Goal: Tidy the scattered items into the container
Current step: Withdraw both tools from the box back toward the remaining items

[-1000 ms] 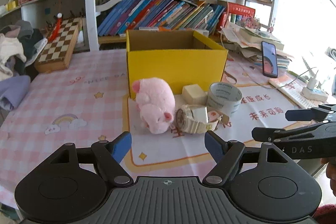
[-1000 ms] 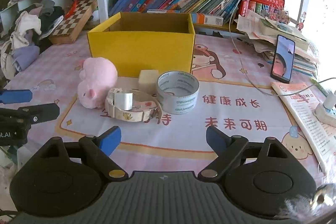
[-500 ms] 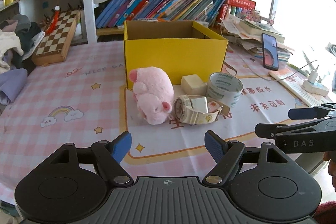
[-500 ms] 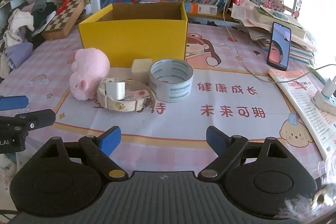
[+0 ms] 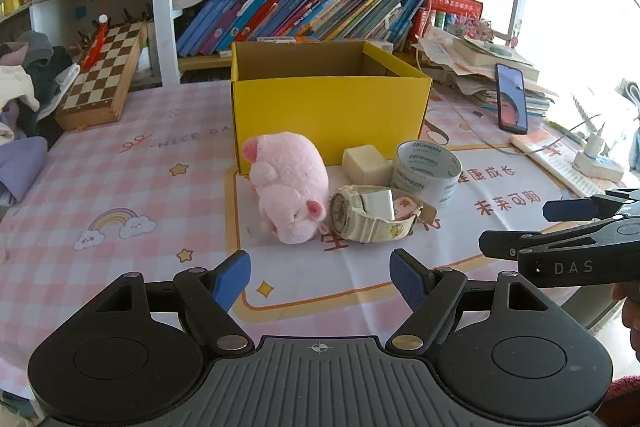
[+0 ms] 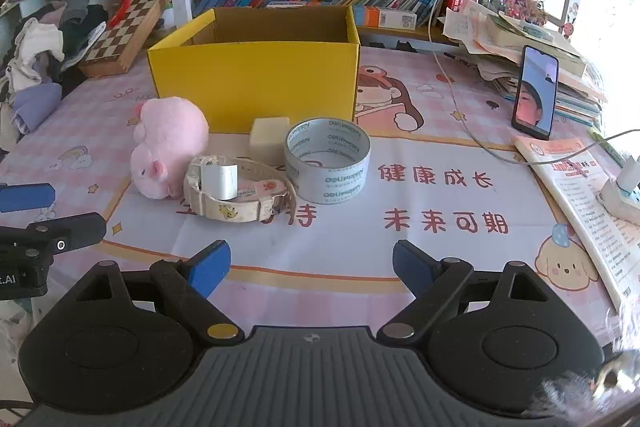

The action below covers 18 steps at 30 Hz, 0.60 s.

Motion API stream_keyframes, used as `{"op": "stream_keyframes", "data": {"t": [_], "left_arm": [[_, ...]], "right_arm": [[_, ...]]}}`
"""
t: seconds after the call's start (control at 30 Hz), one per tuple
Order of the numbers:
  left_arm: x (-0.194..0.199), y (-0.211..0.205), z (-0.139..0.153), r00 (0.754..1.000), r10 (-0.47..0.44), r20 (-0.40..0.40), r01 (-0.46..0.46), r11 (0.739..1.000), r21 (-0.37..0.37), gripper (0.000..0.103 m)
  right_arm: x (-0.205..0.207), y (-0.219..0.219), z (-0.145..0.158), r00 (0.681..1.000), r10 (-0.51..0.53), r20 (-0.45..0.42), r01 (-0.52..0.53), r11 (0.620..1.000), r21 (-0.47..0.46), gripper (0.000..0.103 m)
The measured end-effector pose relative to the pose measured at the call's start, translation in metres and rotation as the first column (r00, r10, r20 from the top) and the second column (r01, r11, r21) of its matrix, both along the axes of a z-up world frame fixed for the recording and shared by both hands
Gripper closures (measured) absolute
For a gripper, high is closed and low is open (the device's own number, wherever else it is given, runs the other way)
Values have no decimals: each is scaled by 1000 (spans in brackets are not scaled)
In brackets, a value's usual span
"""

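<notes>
Standing behind everything, the open yellow cardboard box [image 5: 328,107]; before it lie the pink plush pig [image 5: 290,185], grey tape roll [image 6: 328,161], cream strap watch [image 5: 372,213] (nearest). Left gripper [image 5: 320,277] and right gripper [image 6: 312,265] both gape empty, pig dead ahead of the left.

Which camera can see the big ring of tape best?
The right wrist view. There the tape roll stands whole and near the middle, with nothing covering it. In the left wrist view the tape roll sits further right, and the watch hides its bottom edge.
</notes>
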State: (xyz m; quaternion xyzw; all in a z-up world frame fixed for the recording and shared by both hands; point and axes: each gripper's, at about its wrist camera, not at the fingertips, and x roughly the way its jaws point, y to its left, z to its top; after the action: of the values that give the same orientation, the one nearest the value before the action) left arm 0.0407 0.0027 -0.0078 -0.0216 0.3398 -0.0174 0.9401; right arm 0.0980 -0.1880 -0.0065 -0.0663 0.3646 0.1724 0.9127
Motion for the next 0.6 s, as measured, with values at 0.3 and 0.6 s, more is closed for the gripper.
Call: {"op": "stream_keyframes", "data": {"t": [0.3, 0.6], "left_arm": [[-1, 2, 0, 1000, 5, 1, -5, 1000, 6, 24], [-1, 0, -1, 1000, -4, -7, 4, 1000, 3, 24]], "right_arm": [[0, 0, 0, 1000, -5, 3, 5, 1000, 8, 15], [1, 0, 1, 1000, 1, 0, -1, 1000, 2, 15]]}}
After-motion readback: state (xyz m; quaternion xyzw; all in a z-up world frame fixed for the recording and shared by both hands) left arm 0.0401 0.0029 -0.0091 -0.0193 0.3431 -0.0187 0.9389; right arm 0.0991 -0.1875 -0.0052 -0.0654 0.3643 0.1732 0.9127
